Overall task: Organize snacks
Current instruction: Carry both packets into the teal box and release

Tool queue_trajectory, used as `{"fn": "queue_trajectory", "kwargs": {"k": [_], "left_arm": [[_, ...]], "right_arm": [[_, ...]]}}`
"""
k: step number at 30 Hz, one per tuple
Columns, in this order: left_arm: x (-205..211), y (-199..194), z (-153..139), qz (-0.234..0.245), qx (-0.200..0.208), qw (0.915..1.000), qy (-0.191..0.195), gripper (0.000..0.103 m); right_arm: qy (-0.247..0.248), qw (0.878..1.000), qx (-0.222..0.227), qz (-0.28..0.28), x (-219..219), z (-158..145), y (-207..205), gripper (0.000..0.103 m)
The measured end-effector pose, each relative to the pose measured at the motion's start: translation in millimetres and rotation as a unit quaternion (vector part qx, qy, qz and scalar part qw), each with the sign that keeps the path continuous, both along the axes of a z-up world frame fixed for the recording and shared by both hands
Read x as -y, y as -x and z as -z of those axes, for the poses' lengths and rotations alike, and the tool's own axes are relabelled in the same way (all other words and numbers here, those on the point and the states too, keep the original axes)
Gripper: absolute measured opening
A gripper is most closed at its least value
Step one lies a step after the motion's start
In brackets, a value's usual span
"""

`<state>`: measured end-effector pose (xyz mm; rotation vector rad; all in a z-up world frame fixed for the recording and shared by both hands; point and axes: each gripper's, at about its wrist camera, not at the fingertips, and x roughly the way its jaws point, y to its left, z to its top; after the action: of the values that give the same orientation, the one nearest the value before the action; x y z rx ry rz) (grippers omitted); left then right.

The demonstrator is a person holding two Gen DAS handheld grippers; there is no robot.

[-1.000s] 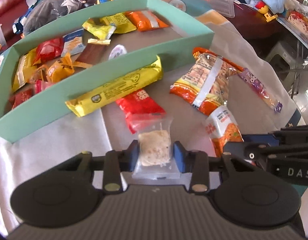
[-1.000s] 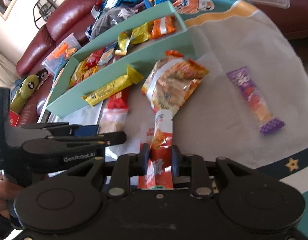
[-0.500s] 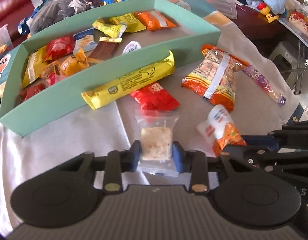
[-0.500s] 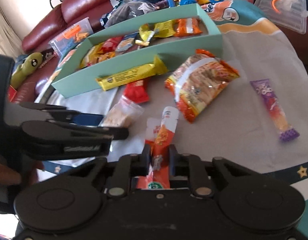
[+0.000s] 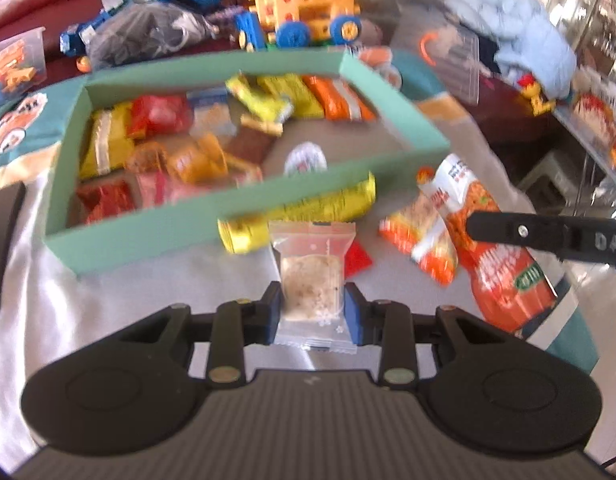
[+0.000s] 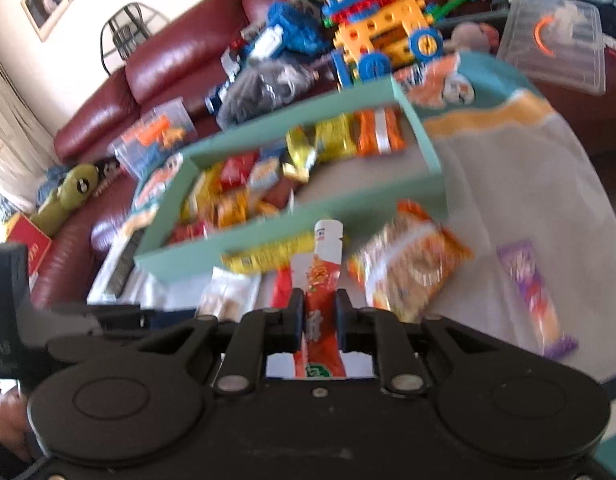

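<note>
My left gripper is shut on a clear packet with a pale biscuit and holds it above the cloth, in front of the green box. My right gripper is shut on an orange and white snack pouch, lifted off the cloth; that pouch also shows in the left wrist view. The box holds several snack packets. A long yellow bar leans against its front wall.
A large orange snack bag, a purple packet and a red packet lie on the grey cloth. Toy vehicles, a clear plastic bin and a red sofa stand behind the box.
Both grippers have risen and moved toward the green box, each with its packet lifted off the cloth. The box looks closer and more from above.
</note>
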<state>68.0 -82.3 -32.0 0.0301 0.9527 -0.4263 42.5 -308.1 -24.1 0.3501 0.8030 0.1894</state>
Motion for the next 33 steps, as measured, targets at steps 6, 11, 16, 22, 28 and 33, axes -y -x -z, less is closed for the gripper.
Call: {"fn": "queue_trajectory", "kwargs": {"k": [6, 11, 16, 22, 28, 33], "left_arm": [[-4, -36, -29, -0.012, 0.038, 0.9991, 0.013, 0.032], [3, -84, -32, -0.018, 0.037, 0.9990, 0.020, 0.032], [19, -124, -19, -0.016, 0.024, 0.9995, 0.015, 0.032], [34, -152, 1, -0.012, 0.009, 0.9999, 0.005, 0.032], [38, -158, 13, -0.015, 0.002, 0.9999, -0.001, 0.032], [34, -154, 10, -0.043, 0.021, 0.9988, -0.008, 0.096]], "right_arm": [[0.001, 0.999, 0.034, 0.015, 8, -23, -43, 0.015], [0.006, 0.999, 0.044, 0.022, 13, -31, -86, 0.015], [0.018, 0.999, 0.036, 0.016, 8, -22, -129, 0.015], [0.019, 1.000, 0.020, 0.011, 1, -1, -163, 0.015], [0.011, 1.000, 0.010, 0.004, -1, 11, -171, 0.016], [-0.005, 1.000, 0.010, 0.016, 1, 11, -174, 0.077]]}}
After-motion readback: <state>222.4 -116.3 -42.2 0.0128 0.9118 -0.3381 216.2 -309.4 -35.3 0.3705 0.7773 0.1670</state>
